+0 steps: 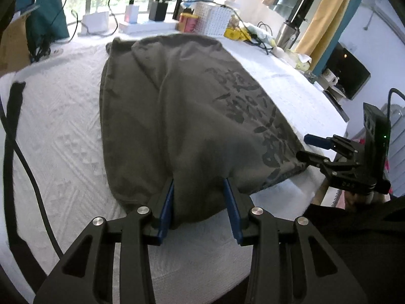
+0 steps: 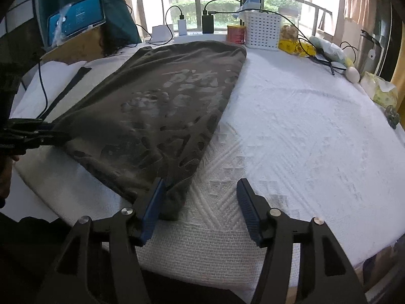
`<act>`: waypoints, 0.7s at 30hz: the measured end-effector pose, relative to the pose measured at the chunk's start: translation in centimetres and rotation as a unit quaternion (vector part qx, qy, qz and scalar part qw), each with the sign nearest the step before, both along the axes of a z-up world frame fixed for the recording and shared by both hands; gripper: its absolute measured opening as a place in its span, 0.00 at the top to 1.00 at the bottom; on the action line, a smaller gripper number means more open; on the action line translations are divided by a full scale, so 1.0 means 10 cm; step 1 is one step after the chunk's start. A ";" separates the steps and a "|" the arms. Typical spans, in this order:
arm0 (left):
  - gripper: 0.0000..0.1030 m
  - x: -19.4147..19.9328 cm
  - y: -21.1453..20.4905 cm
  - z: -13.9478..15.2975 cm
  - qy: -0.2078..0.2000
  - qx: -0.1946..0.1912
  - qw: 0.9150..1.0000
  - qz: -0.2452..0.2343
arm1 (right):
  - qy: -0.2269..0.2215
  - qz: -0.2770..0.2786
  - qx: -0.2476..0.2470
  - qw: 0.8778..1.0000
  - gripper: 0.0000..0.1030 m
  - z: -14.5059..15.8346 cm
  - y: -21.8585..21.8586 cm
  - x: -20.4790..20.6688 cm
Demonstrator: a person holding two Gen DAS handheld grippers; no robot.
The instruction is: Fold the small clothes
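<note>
On the white bedcover (image 1: pixel 63 126), which has a raised woven pattern of diagonal lines and small squares, lies a dark grey-brown shirt (image 1: pixel 164 106). Its cloth looks soft and thick, it is folded into a long rounded shape, and large dark printed characters run along one side of it. In the right wrist view the same print looks pale and shiny.

Left gripper (image 1: pixel 200 202) is black, with flat blue pads. Its jaws are spread, and the near edge of the shirt bulges up between them; whether the pads press on the cloth, I cannot tell for sure, but they seem only to stand beside it.

Right gripper (image 2: pixel 200 202) also has its jaws spread. The near corner of the shirt lies against its left pad, while the right pad stands apart over bare bedcover.

At the far edge of the bed stand a white plastic basket (image 2: pixel 263 29) with small holes, a red can (image 2: pixel 236 33) and some chargers with black cables.
</note>
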State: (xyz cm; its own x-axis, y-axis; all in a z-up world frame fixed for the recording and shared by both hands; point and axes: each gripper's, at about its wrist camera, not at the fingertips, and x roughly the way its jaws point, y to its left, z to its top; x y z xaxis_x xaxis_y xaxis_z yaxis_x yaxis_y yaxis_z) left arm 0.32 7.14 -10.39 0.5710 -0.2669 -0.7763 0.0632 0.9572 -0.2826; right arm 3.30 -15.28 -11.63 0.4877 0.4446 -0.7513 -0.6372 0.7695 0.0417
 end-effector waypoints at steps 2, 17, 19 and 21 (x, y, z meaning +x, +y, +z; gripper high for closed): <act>0.62 0.00 0.01 0.07 -0.015 -0.004 1.000 -0.003 | 0.003 0.001 -0.002 1.000 0.43 0.00 0.01 0.01; 0.56 0.22 -0.05 -0.06 0.024 0.043 0.999 -0.024 | 0.018 0.020 -0.017 1.000 0.26 -0.02 0.22 0.15; 0.56 0.20 -0.04 -0.06 0.027 0.043 0.998 -0.031 | -0.002 0.034 -0.031 0.999 0.22 -0.03 0.25 0.10; 0.56 0.21 -0.01 -0.04 0.033 0.035 0.998 -0.031 | 0.011 0.034 -0.027 0.999 0.22 -0.03 0.23 0.14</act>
